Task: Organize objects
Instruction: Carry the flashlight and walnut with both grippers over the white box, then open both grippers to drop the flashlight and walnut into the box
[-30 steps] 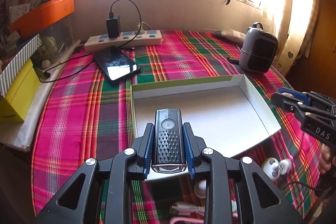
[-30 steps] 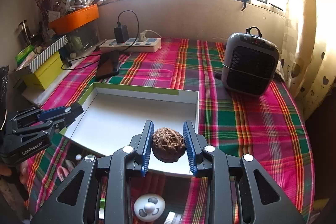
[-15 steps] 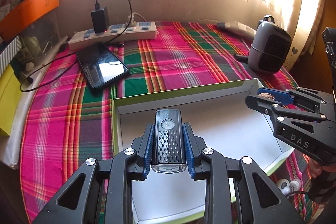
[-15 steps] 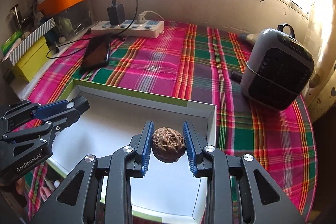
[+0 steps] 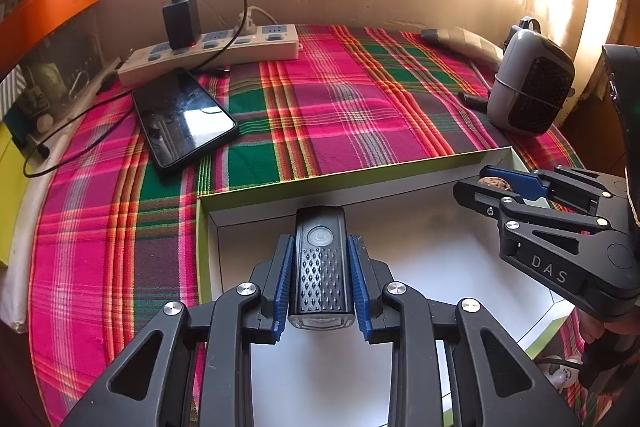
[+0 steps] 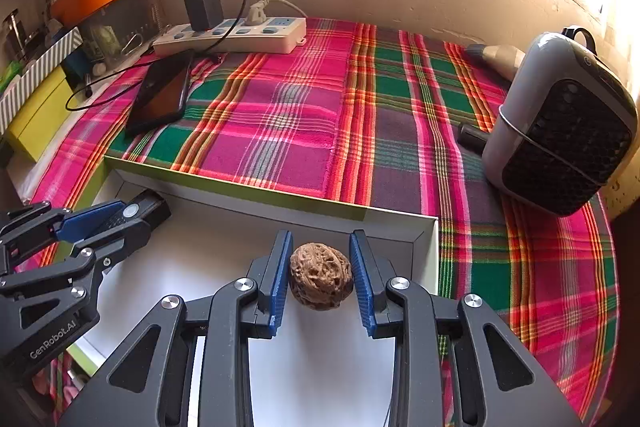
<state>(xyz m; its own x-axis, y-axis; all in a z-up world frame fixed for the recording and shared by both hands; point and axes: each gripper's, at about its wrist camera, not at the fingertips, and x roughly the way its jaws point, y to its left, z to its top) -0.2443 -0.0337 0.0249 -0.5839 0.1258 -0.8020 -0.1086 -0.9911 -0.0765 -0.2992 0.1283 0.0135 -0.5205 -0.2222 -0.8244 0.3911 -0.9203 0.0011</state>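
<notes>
Both grippers hang over the white tray [image 5: 460, 267]: the left gripper [image 5: 320, 283] pinches a black bike light [image 5: 320, 267] (lens toward camera), the right gripper [image 6: 320, 279] clamps a walnut [image 6: 320, 275].

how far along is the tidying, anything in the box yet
Done: nothing can be seen lying in the white box; the floor that shows is bare.
In hand: the left gripper is shut on the black bike light, the right gripper shut on the walnut, both over the box.
Left: setting both down inside, then probably the small items at the box's near edge.
</notes>
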